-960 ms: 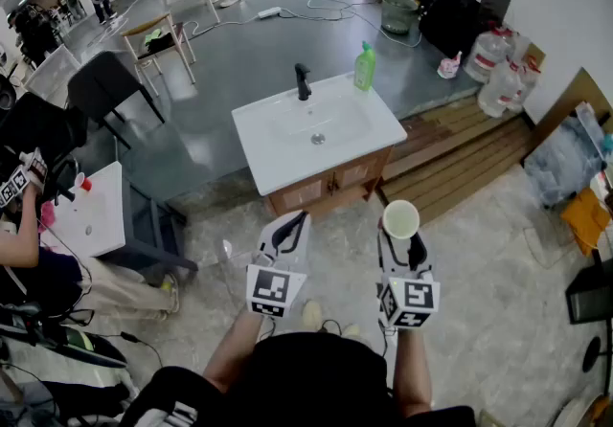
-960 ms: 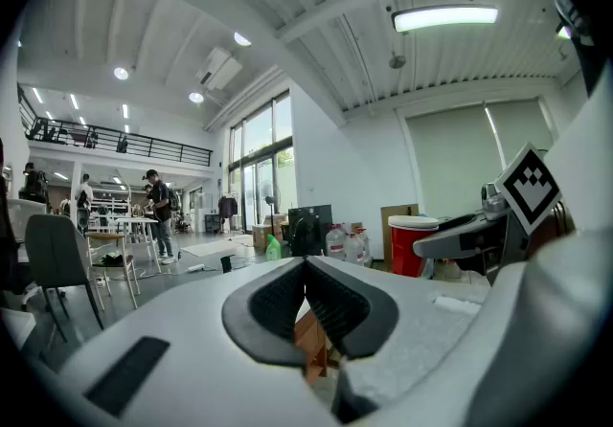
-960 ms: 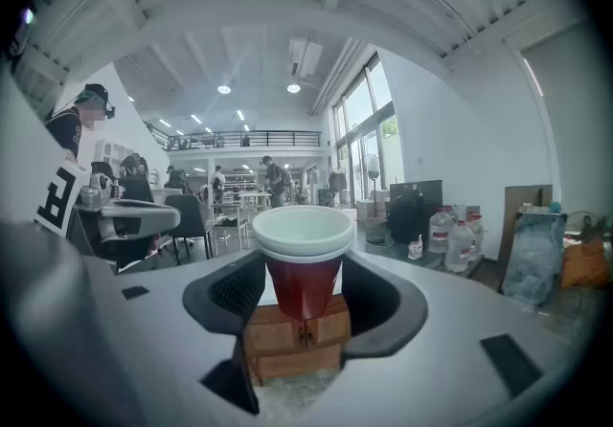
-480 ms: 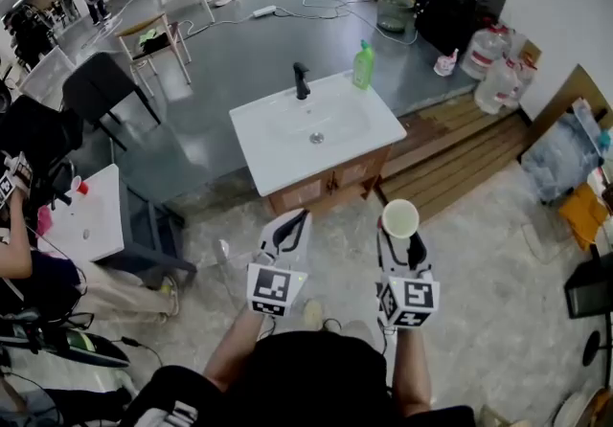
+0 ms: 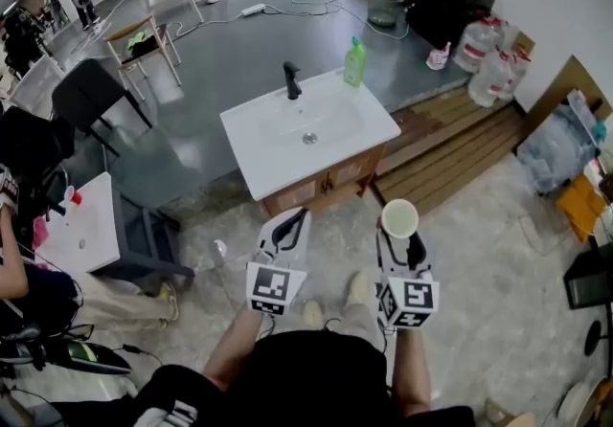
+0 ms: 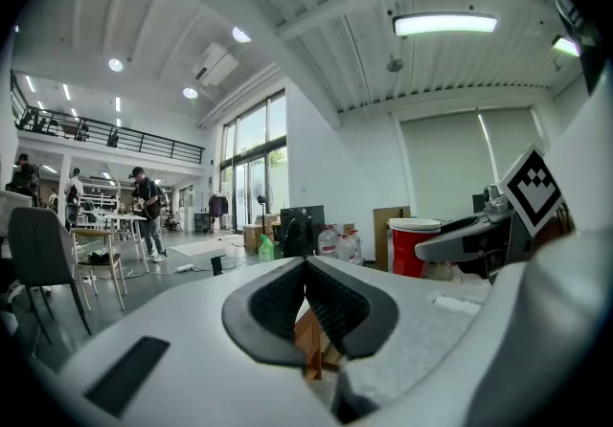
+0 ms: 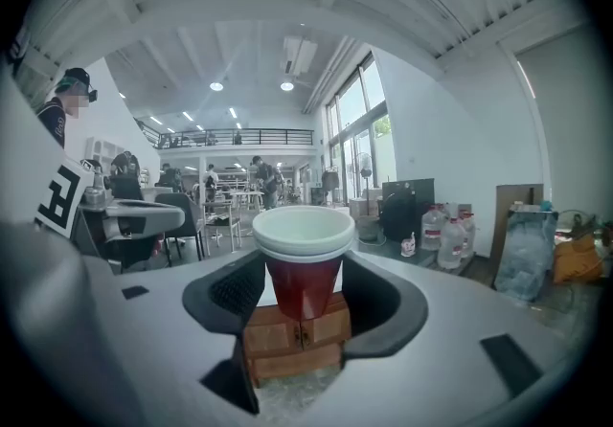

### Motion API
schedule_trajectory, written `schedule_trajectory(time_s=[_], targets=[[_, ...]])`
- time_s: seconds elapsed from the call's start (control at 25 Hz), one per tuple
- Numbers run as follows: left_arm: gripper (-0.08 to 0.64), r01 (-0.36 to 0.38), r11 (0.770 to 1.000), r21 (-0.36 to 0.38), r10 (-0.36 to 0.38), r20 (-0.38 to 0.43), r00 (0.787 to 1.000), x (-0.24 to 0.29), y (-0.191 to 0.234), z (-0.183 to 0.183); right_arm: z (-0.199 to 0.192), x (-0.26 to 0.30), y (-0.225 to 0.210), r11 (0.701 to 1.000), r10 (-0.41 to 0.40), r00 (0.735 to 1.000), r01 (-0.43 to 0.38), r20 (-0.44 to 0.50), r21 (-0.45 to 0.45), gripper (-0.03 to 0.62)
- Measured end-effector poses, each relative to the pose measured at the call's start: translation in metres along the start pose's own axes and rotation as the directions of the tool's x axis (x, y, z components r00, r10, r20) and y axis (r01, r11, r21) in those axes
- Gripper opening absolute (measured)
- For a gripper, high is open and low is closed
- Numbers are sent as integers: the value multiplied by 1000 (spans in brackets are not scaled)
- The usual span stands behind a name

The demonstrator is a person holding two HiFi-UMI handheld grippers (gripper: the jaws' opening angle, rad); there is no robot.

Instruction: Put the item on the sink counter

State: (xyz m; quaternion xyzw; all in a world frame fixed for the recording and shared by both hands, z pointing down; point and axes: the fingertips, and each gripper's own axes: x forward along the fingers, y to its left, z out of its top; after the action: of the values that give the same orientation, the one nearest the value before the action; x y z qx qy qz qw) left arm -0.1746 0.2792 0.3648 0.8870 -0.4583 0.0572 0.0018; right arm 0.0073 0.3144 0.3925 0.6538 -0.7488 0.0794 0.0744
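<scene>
Head view: my right gripper (image 5: 400, 234) holds the red cup (image 5: 399, 218) upright, well apart from the sink counter (image 5: 251, 143) at its 11 o'clock; my left gripper (image 5: 296, 217) sits at the cup's 9 o'clock.

Left gripper view: jaws pressed together, nothing between them.

Right gripper view: the pads (image 7: 372, 299) clamp the cup's red wall, rim level.

I judge this the carry step; next I should step closer, lift over the counter's edge and set down on flat rim, clear of the faucet (image 5: 290, 80) and soap bottle (image 5: 354, 62).
</scene>
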Motion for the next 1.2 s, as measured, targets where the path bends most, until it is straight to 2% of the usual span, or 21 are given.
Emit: schedule_trajectory(time_s=[0.4,1.2], targets=[[2,-4,1000,7,4,-9,1000,46,5,3,4,41,-29,1000,10,1000,-10,3,12,252],[2,-39,999,-4,39,-52,998,190,8,4,15,156,-123,998,66,998,-65,-15,26,252]])
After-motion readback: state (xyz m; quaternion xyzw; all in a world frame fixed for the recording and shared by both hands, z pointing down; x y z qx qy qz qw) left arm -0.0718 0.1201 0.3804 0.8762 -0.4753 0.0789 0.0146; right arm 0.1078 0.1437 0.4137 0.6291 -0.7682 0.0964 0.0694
